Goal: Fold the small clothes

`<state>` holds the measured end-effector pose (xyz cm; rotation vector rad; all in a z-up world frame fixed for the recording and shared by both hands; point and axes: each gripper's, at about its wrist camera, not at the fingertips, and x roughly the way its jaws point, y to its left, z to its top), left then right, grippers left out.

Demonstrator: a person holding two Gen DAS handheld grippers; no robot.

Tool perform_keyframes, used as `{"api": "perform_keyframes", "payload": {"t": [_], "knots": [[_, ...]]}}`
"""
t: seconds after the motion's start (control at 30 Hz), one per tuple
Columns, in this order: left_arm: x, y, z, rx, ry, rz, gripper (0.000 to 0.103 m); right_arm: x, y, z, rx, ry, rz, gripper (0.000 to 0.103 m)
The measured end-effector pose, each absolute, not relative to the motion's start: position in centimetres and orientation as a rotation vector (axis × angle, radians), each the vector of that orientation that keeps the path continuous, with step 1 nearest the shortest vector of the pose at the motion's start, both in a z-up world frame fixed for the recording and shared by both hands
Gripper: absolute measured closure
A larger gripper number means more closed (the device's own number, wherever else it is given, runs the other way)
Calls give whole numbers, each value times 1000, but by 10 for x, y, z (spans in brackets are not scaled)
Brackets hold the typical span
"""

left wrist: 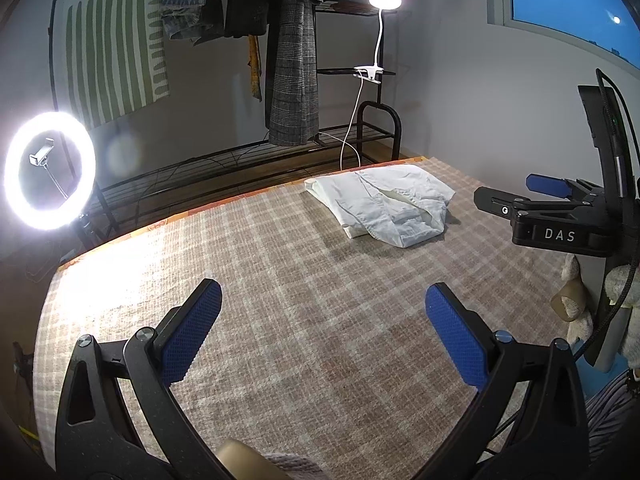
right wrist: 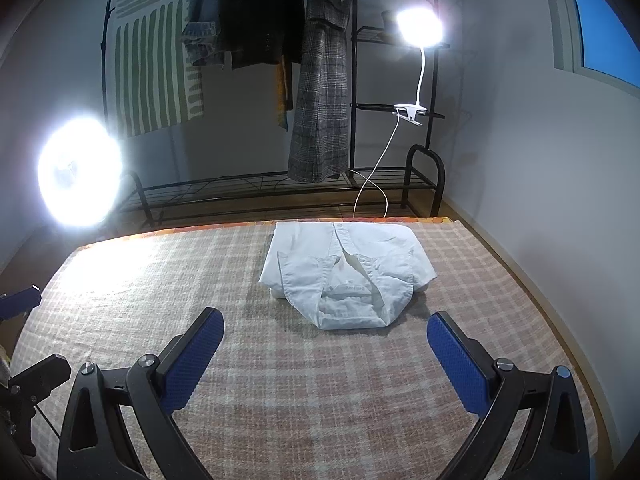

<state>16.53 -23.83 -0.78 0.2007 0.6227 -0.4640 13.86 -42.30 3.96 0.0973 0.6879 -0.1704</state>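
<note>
A small white shirt [right wrist: 344, 272] lies folded into a compact rectangle, collar side toward me, on a beige plaid blanket [right wrist: 280, 380] near the far edge. It also shows in the left wrist view [left wrist: 384, 204]. My right gripper [right wrist: 326, 344] is open and empty, hovering just in front of the shirt. My left gripper [left wrist: 322, 312] is open and empty, further left and back from the shirt. The right gripper also shows from the side at the right of the left wrist view [left wrist: 520, 200].
A ring light [left wrist: 50, 170] glares at the left. A black clothes rack [right wrist: 280, 188] with hanging garments and a clip lamp [right wrist: 420, 26] stands behind the blanket's far edge. A wall runs along the right side.
</note>
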Motion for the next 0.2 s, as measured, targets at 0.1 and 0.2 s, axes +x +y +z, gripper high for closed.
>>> {"api": "perform_keyframes", "payload": {"t": [0.1,0.2], "knots": [[166,-238,-8,200,624,-466,0,139,-423,40,100,688,-169,0],[166,-238,-8,203,624,-463,0,139,-424,40,98,688,-169,0]]}}
